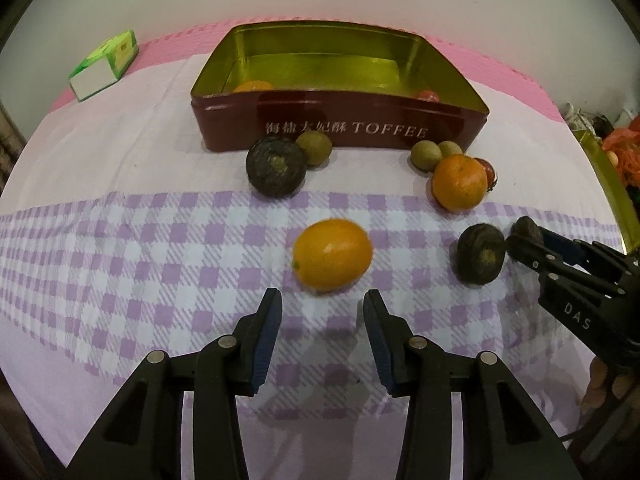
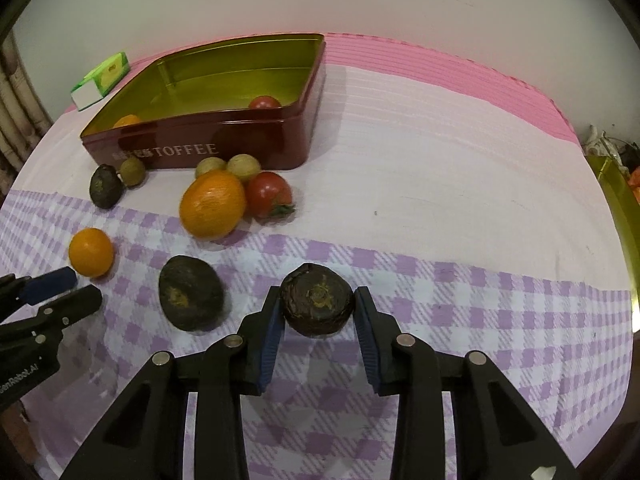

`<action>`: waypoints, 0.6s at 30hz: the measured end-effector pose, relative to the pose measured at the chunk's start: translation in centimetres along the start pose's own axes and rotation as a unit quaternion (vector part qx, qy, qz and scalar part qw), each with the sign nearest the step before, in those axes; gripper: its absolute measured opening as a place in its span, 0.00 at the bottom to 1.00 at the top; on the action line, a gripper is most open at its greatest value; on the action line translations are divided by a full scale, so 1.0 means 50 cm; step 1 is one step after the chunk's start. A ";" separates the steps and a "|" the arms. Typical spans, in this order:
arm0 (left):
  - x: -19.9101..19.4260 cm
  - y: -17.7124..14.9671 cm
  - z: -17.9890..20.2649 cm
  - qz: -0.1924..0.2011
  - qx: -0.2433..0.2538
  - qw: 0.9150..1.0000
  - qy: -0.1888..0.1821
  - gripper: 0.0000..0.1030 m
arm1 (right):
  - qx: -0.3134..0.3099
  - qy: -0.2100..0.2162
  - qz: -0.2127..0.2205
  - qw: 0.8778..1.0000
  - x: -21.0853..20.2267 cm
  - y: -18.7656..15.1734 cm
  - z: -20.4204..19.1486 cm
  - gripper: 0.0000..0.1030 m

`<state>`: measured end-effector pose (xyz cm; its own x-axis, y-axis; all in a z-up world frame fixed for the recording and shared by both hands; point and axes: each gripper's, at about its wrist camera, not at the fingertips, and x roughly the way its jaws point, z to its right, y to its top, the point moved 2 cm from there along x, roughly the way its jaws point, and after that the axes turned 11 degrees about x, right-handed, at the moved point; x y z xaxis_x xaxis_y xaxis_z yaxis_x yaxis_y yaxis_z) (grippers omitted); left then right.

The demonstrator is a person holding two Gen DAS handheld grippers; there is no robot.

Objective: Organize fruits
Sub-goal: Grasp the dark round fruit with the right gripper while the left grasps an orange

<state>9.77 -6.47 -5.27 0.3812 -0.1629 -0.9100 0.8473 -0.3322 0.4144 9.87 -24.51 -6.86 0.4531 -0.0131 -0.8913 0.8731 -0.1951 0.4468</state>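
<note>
**Right claw pinches a dark fruit; left claw hangs spread behind the small orange**

The right claw (image 2: 317,307) has its two blue pads against the sides of a dark wrinkled fruit (image 2: 317,298) that sits on the purple-checked cloth (image 2: 480,300) of the bench, the pads touching its flanks in a pinch. Just to its left lies a second dark fruit (image 2: 190,293), apart from the claw. The left claw (image 1: 322,300) stands partly spread with nothing between its pads; a small orange (image 1: 332,254) lies on the cloth just beyond its tips, not touched.

Farther out, a larger orange (image 2: 212,204) rests against a red tomato (image 2: 268,194), with two greenish-brown round fruits (image 2: 228,166) behind them at the front wall of the toffee tin (image 2: 224,144). Another dark fruit (image 1: 276,168) and one more greenish fruit (image 1: 314,148) lie by the tin's left front. A green and white box (image 1: 106,64) sits at the far left of the bench.

The right wrist view looks into the tin and shows a tomato in the tin (image 2: 264,103) and an orange piece (image 2: 127,121) clearly; the left wrist view only shows their tops over the wall. The left wrist view shows the right claw from the side, its tips around the pinched fruit, and fingers (image 1: 598,384) of the hand beneath it
</note>
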 end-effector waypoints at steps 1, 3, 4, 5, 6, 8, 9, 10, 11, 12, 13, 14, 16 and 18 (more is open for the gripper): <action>0.000 0.005 0.001 0.002 0.000 1.000 -0.003 0.43 | 0.002 -0.001 0.000 1.000 0.000 0.002 0.002 0.32; 0.003 0.015 0.002 0.002 0.001 1.000 -0.002 0.43 | 0.004 0.000 -0.002 1.000 0.000 0.003 0.005 0.32; 0.007 0.020 0.001 0.002 0.000 1.000 -0.002 0.43 | 0.005 0.000 -0.001 1.000 0.000 0.002 0.005 0.32; 0.012 0.027 0.000 0.000 -0.004 1.000 -0.001 0.43 | 0.005 -0.001 0.000 1.000 0.000 0.003 0.006 0.32; 0.015 0.032 0.000 -0.002 -0.008 1.000 -0.001 0.43 | 0.003 -0.001 0.000 1.000 -0.001 0.003 0.006 0.32; 0.024 0.041 -0.007 -0.003 -0.018 1.000 -0.002 0.44 | 0.004 0.000 0.000 1.000 -0.002 0.004 0.007 0.32; 0.028 0.045 -0.008 -0.004 -0.021 1.000 0.000 0.44 | 0.003 -0.001 0.000 1.000 -0.002 0.004 0.006 0.32; 0.033 0.049 -0.008 -0.004 -0.021 1.000 0.003 0.45 | 0.003 -0.001 0.000 1.000 -0.002 0.004 0.005 0.32; 0.038 0.051 -0.008 -0.004 -0.020 1.000 0.008 0.47 | 0.003 -0.001 0.000 1.000 -0.002 0.004 0.006 0.32; 0.043 0.056 -0.008 -0.005 -0.020 1.000 0.012 0.48 | 0.004 -0.001 0.000 1.000 -0.002 0.004 0.006 0.32; 0.048 0.060 -0.008 -0.004 -0.021 1.000 0.015 0.49 | 0.005 -0.001 0.000 1.000 -0.002 0.004 0.007 0.32; 0.050 0.064 -0.007 -0.001 -0.020 1.000 0.019 0.49 | 0.004 0.000 0.000 1.000 -0.002 0.004 0.007 0.32; 0.056 0.068 -0.006 0.000 -0.018 0.999 0.027 0.50 | 0.004 -0.001 0.000 1.000 -0.002 0.004 0.006 0.32; 0.063 0.075 -0.005 0.002 -0.015 0.999 0.036 0.50 | 0.004 -0.001 0.001 1.000 -0.002 0.004 0.007 0.32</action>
<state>14.26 -8.00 -6.61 0.4094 -0.0966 -0.9072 0.8562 -0.3028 0.4186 9.93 -24.90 -6.71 0.4537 -0.0155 -0.8910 0.8711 -0.2036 0.4470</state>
